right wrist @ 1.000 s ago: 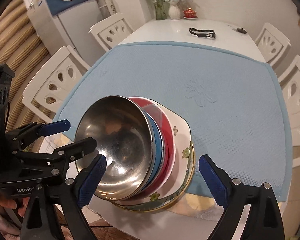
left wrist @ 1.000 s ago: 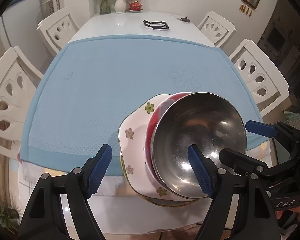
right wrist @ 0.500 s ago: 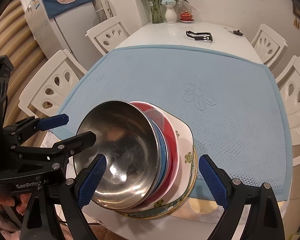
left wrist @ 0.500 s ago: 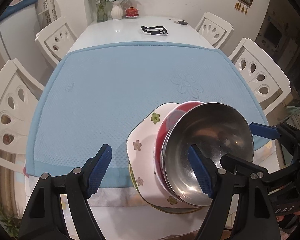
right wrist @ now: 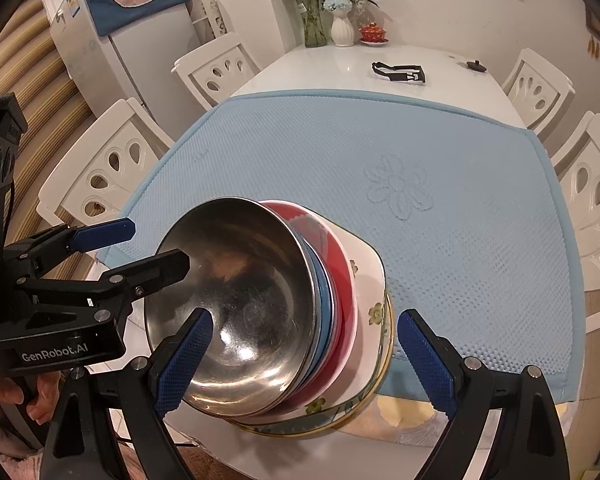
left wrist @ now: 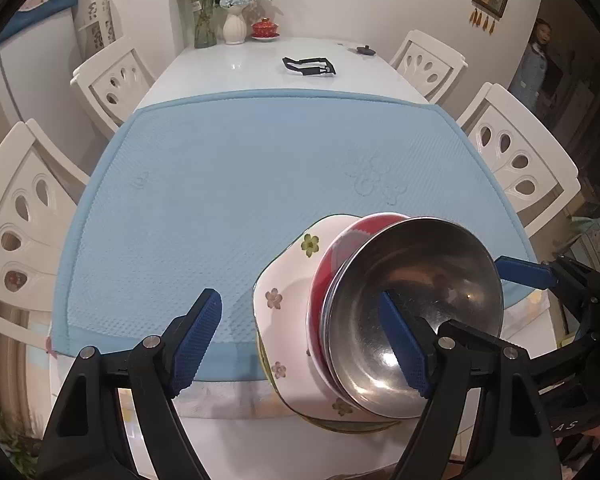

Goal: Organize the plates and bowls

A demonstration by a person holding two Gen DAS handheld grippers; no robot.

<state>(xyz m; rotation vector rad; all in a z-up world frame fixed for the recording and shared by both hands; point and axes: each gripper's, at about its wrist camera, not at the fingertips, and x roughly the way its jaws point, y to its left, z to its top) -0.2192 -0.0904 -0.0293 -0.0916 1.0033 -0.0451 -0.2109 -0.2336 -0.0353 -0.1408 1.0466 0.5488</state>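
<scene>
Nested stack at the near edge of the blue mat (left wrist: 228, 184): steel bowl (right wrist: 244, 300) uppermost (mouth facing up, tipped toward the viewer), then blue bowl (right wrist: 323, 312), red bowl (right wrist: 342, 280), floral dish (left wrist: 292, 280), gold-rimmed plate (right wrist: 382, 364). Left gripper (left wrist: 300, 344) and right gripper (right wrist: 304, 364) both spread wide, gripping nothing.

Polished metal steel bowl (right wrist: 236, 300), scuffed inside, mirror glints near bottom. Under it, glossy blue bowl (right wrist: 324, 300) and glossy red bowl (right wrist: 342, 280), smooth glaze or plastic, cannot tell which. Beneath those, glazed white flowered dish (left wrist: 288, 280), then gilt-rimmed plate (right wrist: 386, 344). Beyond the steel bowl, matt blue mat (left wrist: 240, 184), dimpled weave with embossed flowers. Glossy white table (left wrist: 252, 64) past the mat. Matt black plastic left gripper (left wrist: 300, 340) and right gripper (right wrist: 304, 360), ribbed blue pads (left wrist: 198, 332).
</scene>
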